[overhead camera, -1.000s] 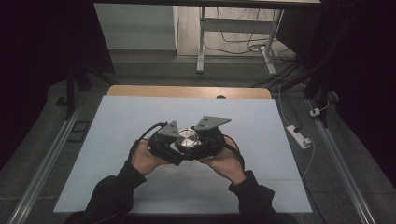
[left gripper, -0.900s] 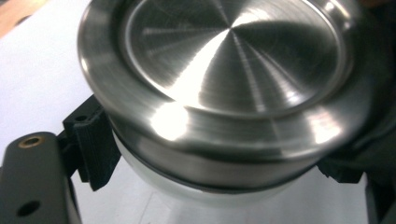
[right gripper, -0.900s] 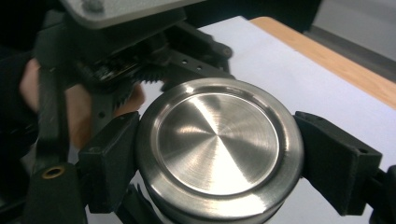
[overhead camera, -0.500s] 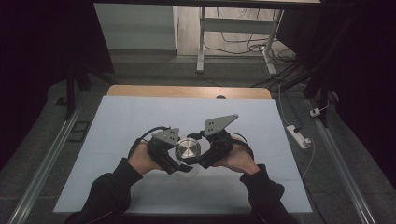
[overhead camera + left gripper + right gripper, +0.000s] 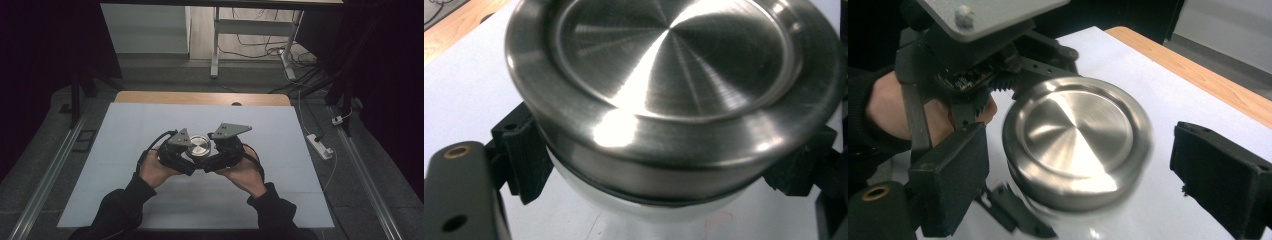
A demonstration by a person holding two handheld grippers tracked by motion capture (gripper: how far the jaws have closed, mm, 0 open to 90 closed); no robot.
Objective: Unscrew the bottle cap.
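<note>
steel is what fills my left gripper view: a round brushed-metal jar with its lid on, and the black pads of my left gripper pressed to its body just under the lid's rim, one on each side. that grip is as tight as it was a second ago, and the left hand has not shifted; it comes in from the lower left, knuckles outward, jaws pointing toward the middle of the white table.

moving right, the jar sits between my two hands, lifted slightly off the mat as far as i can tell, near the centre of the table.

on the right, things have changed. my right gripper has just been opening: a second ago both grippers were crowded tight over the lid, and now its jaws stand apart, with the jar between them but clear of both pads in the right gripper view. i judge that i have let go of the lid after a twist, either to re-grip for another turn or because it is loose enough to lift.

my right hand mirrors the left, angled in from the lower right, its grey plate tilted up.
</note>
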